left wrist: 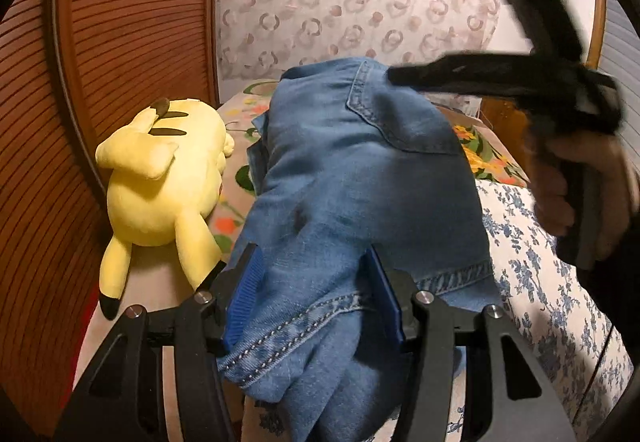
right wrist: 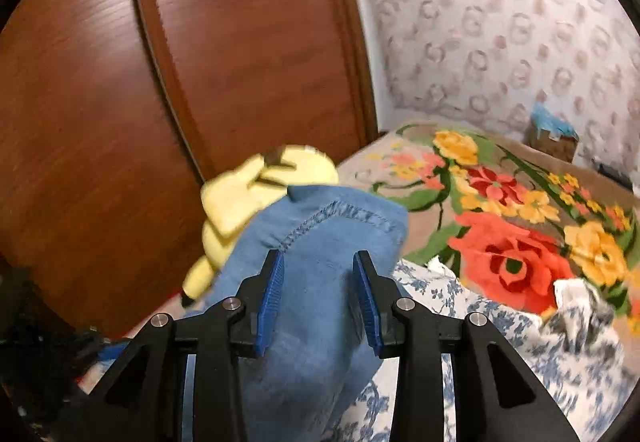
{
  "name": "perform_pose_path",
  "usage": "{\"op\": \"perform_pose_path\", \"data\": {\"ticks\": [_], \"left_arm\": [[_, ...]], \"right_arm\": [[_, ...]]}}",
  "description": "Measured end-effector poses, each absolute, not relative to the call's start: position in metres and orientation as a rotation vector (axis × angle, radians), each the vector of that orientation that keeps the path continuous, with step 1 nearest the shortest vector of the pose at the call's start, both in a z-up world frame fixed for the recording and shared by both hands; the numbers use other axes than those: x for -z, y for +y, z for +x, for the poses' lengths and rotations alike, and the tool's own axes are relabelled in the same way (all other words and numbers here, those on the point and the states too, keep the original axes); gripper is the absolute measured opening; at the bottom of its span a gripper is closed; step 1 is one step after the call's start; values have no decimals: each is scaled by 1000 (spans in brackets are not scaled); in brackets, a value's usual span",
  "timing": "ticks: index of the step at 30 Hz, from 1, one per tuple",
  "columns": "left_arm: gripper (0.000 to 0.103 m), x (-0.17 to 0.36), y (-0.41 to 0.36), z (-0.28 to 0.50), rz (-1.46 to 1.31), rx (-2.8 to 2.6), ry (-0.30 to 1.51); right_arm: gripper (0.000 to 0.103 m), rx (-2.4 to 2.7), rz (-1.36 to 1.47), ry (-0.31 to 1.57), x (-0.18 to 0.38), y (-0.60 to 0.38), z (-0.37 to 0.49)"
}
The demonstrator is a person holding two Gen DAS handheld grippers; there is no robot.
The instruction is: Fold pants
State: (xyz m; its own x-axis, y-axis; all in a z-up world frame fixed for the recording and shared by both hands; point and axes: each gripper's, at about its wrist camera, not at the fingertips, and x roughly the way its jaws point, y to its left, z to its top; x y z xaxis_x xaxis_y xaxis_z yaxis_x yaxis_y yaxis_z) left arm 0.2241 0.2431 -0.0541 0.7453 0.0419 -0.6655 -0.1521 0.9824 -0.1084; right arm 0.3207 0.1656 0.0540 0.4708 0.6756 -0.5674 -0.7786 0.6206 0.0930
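Blue denim pants (left wrist: pixel 352 162) lie bunched in a thick fold on the bed, back pocket up. My left gripper (left wrist: pixel 312 254) has its blue pads pressed on both sides of the bundle near a stitched hem, so it is shut on the pants. In the right wrist view the pants (right wrist: pixel 340 218) run between and under my right gripper (right wrist: pixel 318 262). Its jaws stand apart and do not pinch the cloth. From the left wrist view the right gripper (left wrist: pixel 404 76) is a blurred black shape over the far right edge of the pants, held by a person's hand (left wrist: pixel 580 182).
A yellow plush toy (left wrist: pixel 160 182) lies left of the pants, against a brown wooden wardrobe door (left wrist: pixel 120 42). The bed has a flowered blanket (right wrist: pixel 512 242) and a blue-and-white floral sheet (left wrist: pixel 540 282). A small box (right wrist: pixel 554 134) stands at the wall behind.
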Motion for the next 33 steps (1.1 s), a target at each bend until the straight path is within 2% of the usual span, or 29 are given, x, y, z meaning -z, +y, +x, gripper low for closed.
{"op": "perform_pose_path", "data": {"ticks": [5, 10, 20, 33], "left_arm": [[55, 54, 243, 222, -160, -94, 714], [55, 44, 237, 219, -144, -113, 710], [55, 5, 201, 192, -96, -95, 629], [55, -28, 101, 154, -18, 34, 550]], "right_arm": [[37, -820, -217, 699, -24, 167, 346], [37, -818, -148, 707, -31, 144, 335], [37, -841, -151, 576, -57, 46, 237], [37, -659, -88, 486, -74, -116, 111]]}}
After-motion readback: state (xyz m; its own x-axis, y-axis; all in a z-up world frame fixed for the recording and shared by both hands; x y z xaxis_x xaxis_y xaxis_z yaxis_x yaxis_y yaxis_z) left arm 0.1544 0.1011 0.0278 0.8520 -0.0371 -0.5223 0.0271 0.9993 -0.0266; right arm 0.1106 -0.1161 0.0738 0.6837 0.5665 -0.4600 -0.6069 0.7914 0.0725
